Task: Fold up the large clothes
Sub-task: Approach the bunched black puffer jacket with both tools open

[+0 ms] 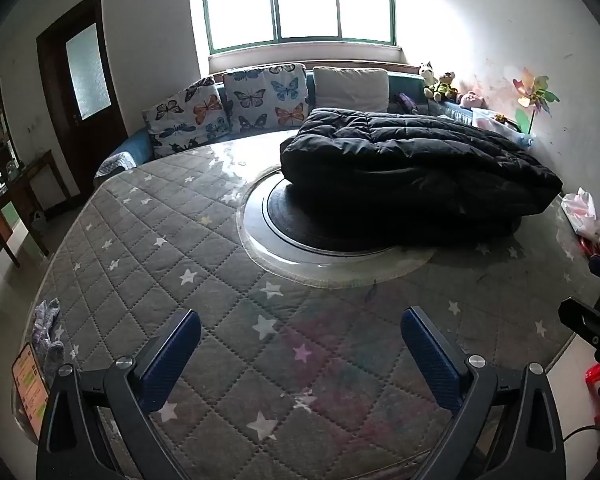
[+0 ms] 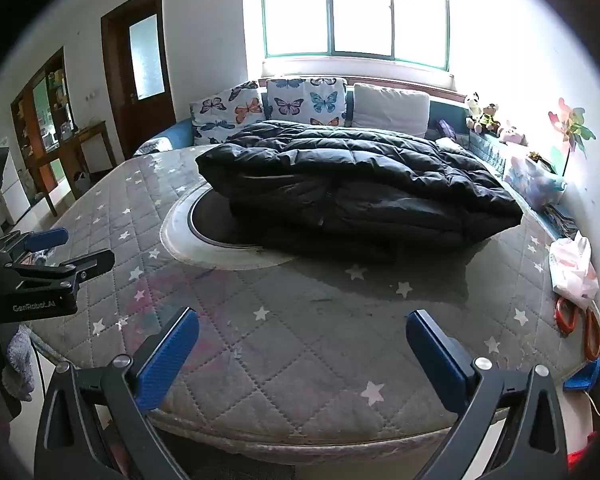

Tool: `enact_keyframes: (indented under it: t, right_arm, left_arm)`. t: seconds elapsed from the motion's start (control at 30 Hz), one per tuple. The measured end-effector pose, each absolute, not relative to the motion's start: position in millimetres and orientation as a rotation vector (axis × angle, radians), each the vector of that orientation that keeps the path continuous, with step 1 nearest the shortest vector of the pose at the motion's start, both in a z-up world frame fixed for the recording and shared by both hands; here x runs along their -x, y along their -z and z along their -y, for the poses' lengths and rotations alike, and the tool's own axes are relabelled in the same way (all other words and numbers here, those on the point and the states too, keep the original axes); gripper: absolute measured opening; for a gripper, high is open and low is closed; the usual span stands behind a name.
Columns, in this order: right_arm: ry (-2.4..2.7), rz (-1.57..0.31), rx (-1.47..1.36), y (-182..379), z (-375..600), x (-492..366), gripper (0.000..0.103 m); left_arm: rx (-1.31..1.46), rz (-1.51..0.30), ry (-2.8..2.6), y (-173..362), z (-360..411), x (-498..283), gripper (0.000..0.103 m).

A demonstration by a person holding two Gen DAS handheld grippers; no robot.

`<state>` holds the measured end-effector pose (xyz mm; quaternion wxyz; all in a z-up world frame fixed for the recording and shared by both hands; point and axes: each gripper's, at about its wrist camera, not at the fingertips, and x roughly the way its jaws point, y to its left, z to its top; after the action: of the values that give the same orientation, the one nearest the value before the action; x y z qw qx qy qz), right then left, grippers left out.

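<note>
A black puffer jacket [image 1: 412, 164] lies folded in a thick bundle on the far right part of the round table [image 1: 148, 248], partly over the turntable disc [image 1: 284, 224]. It also shows in the right wrist view [image 2: 356, 188]. My left gripper [image 1: 300, 344] is open and empty, above the near table edge, well short of the jacket. My right gripper [image 2: 302, 344] is open and empty, also at the near edge. The right gripper shows at the right edge of the left wrist view [image 1: 592, 320]; the left gripper shows at the left of the right wrist view [image 2: 52, 256].
The table has a grey quilted star cover [image 2: 300, 336]. A plastic bag [image 2: 572, 268] and orange scissors [image 2: 580, 328] lie at the right edge. A phone [image 1: 30, 384] and a small cloth [image 1: 48, 336] lie at the left edge. A sofa with butterfly cushions [image 1: 260, 96] stands behind.
</note>
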<state>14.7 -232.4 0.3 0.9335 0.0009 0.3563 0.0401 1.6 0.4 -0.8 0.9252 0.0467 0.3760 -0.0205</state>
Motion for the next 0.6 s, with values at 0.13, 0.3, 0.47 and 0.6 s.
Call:
enact_keyframes:
  t: [0.13, 0.3, 0.47, 0.6]
  right_arm:
    - [-0.084, -0.742, 0.003, 0, 228, -14, 0.103]
    - [-0.076, -0.744, 0.006, 0, 236, -18, 0.103]
    - [-0.066, -0.759, 0.006, 9, 240, -23, 0.103]
    - [-0.065, -0.767, -0.003, 12, 242, -31, 0.103]
  left_arm:
    - [-0.090, -0.789, 0.056, 6, -1, -4, 0.103]
    - [-0.079, -0.805, 0.058, 9, 1, -11, 0.103]
    - [-0.080, -0.809, 0.047, 11, -3, -19, 0.103]
    - [-0.062, -0.820, 0.035, 13, -12, -32, 0.103]
